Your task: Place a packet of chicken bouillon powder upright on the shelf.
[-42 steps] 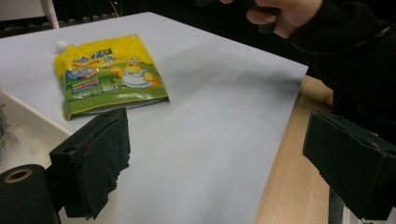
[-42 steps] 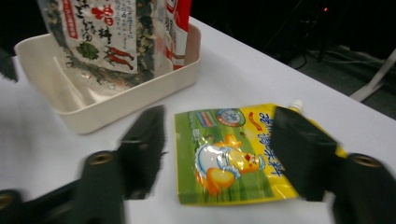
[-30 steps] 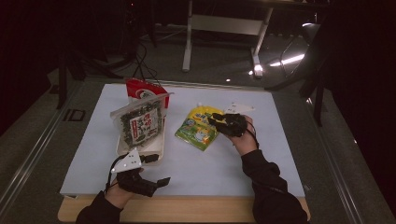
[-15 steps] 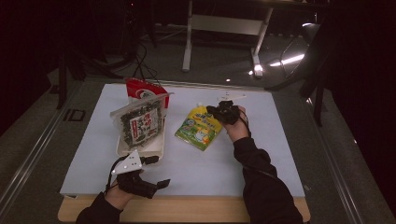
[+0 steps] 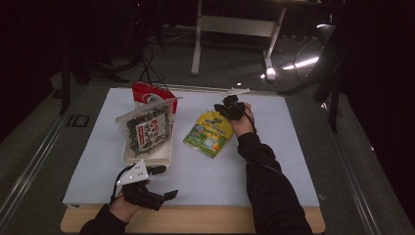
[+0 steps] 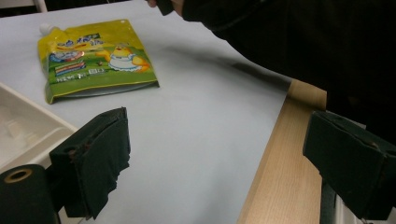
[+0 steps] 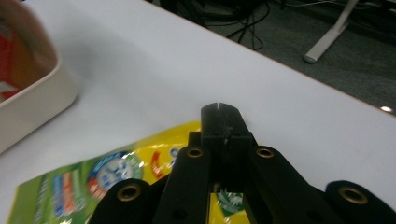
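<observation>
A yellow-green spouted pouch (image 5: 208, 133) lies flat in the middle of the white mat (image 5: 274, 147). My right gripper (image 5: 226, 106) hovers at the pouch's far top corner with its jaws pressed together, and I see nothing between them (image 7: 219, 109). The pouch (image 7: 93, 182) lies just under those jaws. My left gripper (image 5: 164, 182) rests near the table's front edge, its jaws wide apart and empty (image 6: 224, 140). From the left gripper view the pouch (image 6: 95, 58) lies farther off with its white cap (image 6: 44, 29) at its top corner.
A white tray (image 5: 147, 159) left of the pouch holds a dark seaweed pack (image 5: 146, 128) standing tilted. A red packet (image 5: 149, 95) stands behind it. The wooden table edge (image 5: 205, 220) runs along the front. Table legs and cables lie beyond the far edge.
My right gripper has moved away from me, from over the pouch's upper part to its far top corner. The pouch and my left gripper have stayed in place.
</observation>
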A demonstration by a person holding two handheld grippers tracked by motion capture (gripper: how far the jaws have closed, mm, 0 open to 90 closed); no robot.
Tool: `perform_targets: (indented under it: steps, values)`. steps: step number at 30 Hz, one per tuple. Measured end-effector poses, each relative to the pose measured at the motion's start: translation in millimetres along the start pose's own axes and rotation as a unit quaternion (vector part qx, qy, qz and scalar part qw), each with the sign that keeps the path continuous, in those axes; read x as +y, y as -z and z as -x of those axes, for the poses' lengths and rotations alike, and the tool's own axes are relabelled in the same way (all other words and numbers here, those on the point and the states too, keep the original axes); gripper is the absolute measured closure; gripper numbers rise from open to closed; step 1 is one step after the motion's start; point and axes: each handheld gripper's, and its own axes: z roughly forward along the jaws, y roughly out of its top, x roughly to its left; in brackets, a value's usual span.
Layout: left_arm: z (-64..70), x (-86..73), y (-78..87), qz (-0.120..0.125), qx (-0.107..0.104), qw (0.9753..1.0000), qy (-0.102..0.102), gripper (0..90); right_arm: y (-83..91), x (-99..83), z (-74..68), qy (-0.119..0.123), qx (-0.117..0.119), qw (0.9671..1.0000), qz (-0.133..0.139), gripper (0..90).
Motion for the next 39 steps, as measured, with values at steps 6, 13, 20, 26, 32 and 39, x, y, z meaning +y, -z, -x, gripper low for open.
perform_targets:
  steps: [6, 13, 20, 26, 32, 39]
  values:
    - [1.4, -1.1, 2.4, 0.0, 0.005, 1.0, 0.001, 8.5, -16.4, 3.5, 5.9, -0.008, -0.008, 0.9999, -0.009, 89.9]
    - [1.4, -3.3, 5.3, -0.001, 0.009, 1.0, 0.002, 8.5, -42.9, 6.1, -1.3, 0.008, 0.007, 0.9991, -0.042, 89.9]
    - [1.4, -5.5, 9.1, -0.001, 0.014, 0.9999, 0.006, 8.5, -63.3, 10.9, -7.6, 0.011, 0.0, 0.9979, -0.064, 89.9]
    - [1.5, -7.1, 11.8, 0.001, 0.016, 0.9998, 0.012, 8.5, -79.0, 9.8, -8.3, 0.004, -0.009, 0.9958, -0.091, 89.8]
    - [1.4, -8.4, 13.3, -0.001, 0.018, 0.9998, 0.013, 8.5, -89.9, 9.8, -11.4, 0.008, -0.016, 0.9934, -0.113, 89.9]
    - [1.3, -9.5, 13.3, -0.003, 0.018, 0.9997, 0.014, 8.5, -92.5, 9.3, -9.7, -0.011, -0.024, 0.9915, -0.127, 89.9]
